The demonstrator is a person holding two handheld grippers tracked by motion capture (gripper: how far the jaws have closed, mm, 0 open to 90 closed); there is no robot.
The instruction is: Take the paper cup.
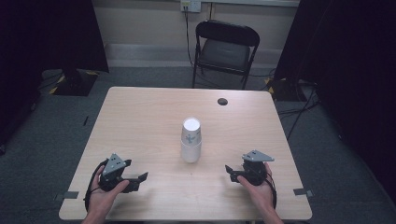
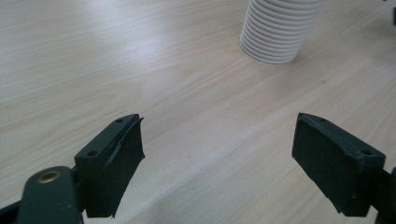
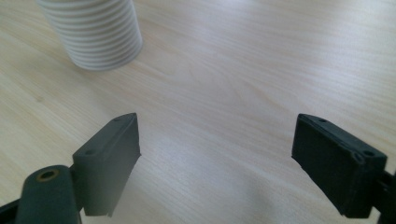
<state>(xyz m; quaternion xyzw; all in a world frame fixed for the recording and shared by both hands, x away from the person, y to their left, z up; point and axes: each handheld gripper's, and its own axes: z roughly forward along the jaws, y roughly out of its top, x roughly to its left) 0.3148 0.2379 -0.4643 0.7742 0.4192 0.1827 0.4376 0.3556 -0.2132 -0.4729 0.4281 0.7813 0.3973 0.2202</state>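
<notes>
A stack of white paper cups point(image 1: 191, 139) stands upside down in the middle of the light wooden table point(image 1: 140, 116). Its ribbed rims appear in the left gripper view point(image 2: 278, 30) at the top right and in the right gripper view point(image 3: 95, 35) at the top left. My left gripper point(image 1: 142, 179) rests near the table's front left, held in a hand, open and empty, pointing toward the stack. My right gripper point(image 1: 229, 171) sits at the front right, also open and empty, pointing toward the stack. Bare tabletop lies between each pair of jaws point(image 2: 217, 154) point(image 3: 217, 154).
A small dark round hole point(image 1: 222, 101) marks the table near its far edge. A black folding chair point(image 1: 225, 49) stands beyond the table. Cables run over the grey floor at the right. Tape marks point(image 1: 303, 192) sit by the table's front corners.
</notes>
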